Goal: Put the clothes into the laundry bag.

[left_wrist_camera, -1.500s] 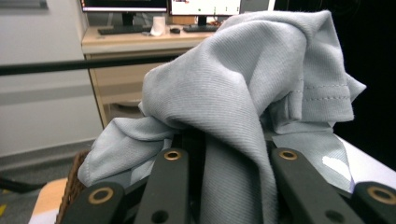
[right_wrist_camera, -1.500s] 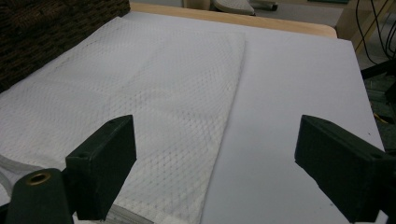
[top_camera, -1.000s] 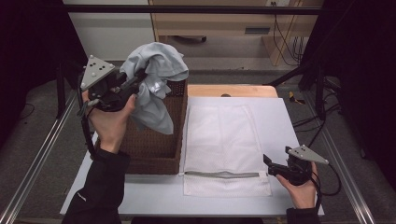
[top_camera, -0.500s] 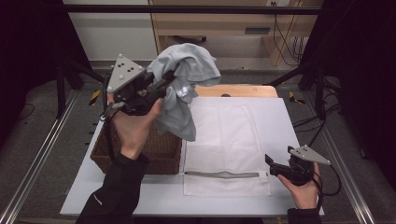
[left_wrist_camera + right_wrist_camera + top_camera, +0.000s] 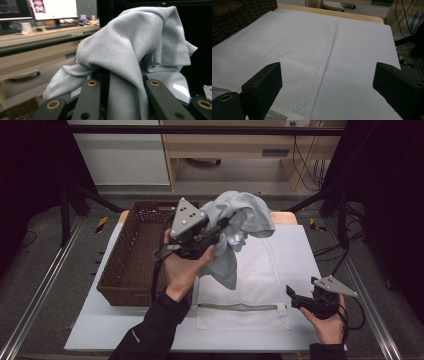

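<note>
Above the bench, your left claw (image 5: 220,227) is clenched on the grey garment (image 5: 240,220), bunched over its jaws and hanging over the white mesh bag (image 5: 260,275), seemingly clear of it. Your right claw (image 5: 292,297) rests released.

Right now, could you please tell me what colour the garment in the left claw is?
The garment is plain light grey, with stitched hems; the left gripper view shows it best.

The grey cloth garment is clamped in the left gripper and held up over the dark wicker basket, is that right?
Not quite. The grey cloth garment is clamped in the left gripper, but the high view shows it over the white mesh laundry bag, beside the dark wicker basket.
</note>
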A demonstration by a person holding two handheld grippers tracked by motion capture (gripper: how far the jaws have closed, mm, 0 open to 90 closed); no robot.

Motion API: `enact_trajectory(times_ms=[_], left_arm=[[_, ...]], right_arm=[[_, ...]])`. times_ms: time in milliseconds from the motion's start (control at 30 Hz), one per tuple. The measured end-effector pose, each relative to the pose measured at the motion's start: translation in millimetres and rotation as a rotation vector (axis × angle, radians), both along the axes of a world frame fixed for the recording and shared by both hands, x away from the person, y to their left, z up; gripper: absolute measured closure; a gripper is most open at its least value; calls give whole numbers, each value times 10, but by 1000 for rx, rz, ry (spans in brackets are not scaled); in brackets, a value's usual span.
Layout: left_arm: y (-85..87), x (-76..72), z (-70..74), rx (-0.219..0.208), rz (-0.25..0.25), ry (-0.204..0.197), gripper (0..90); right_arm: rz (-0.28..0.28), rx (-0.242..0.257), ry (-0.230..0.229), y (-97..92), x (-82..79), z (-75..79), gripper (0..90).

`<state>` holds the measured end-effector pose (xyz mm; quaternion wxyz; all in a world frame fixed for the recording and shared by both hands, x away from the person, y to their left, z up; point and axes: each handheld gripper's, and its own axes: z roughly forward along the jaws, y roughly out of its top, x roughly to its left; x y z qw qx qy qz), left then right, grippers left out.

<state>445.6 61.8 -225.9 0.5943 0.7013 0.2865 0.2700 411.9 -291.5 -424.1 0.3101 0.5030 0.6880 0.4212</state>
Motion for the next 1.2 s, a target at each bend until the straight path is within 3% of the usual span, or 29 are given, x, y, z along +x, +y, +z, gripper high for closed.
enact_trajectory(times_ms=[133,200,233,433,467,500,567,600,633,833,867,1033,1200], left_arm=[[-198,18,-159,27,-32,23,746],[-345,39,-333,52,-58,49,745],[-345,39,-333,52,-58,49,745],[-571,123,-743,93,-99,120,742],[-627,149,-892,113,-106,142,741],[-627,149,-892,113,-106,142,741],[-675,172,-1047,125,-117,169,739],[-720,191,-1201,138,-126,198,737],[-720,191,-1201,138,-126,198,736],[-842,245,-1588,199,-144,255,705],[-877,267,-1704,219,-158,275,691],[-951,278,-1896,261,-181,293,610],[-1007,206,-2009,330,-197,268,519]], right_arm=[[-3,1,-1,-14,-6,6,101],[-8,1,6,-20,-11,6,104],[-8,1,6,-20,-11,6,104],[-15,-13,1,-32,-8,-14,125],[-22,-9,6,-36,-10,-19,132],[-22,-9,6,-36,-10,-19,132],[-24,-1,8,-50,-2,-38,142],[-27,1,14,-48,-1,-42,150],[-27,1,14,-48,-1,-42,150],[-37,-17,42,-46,20,-76,156],[-40,-16,50,-48,22,-81,156],[-55,-21,47,-72,23,-81,128],[-54,9,54,-131,-9,-13,42]])
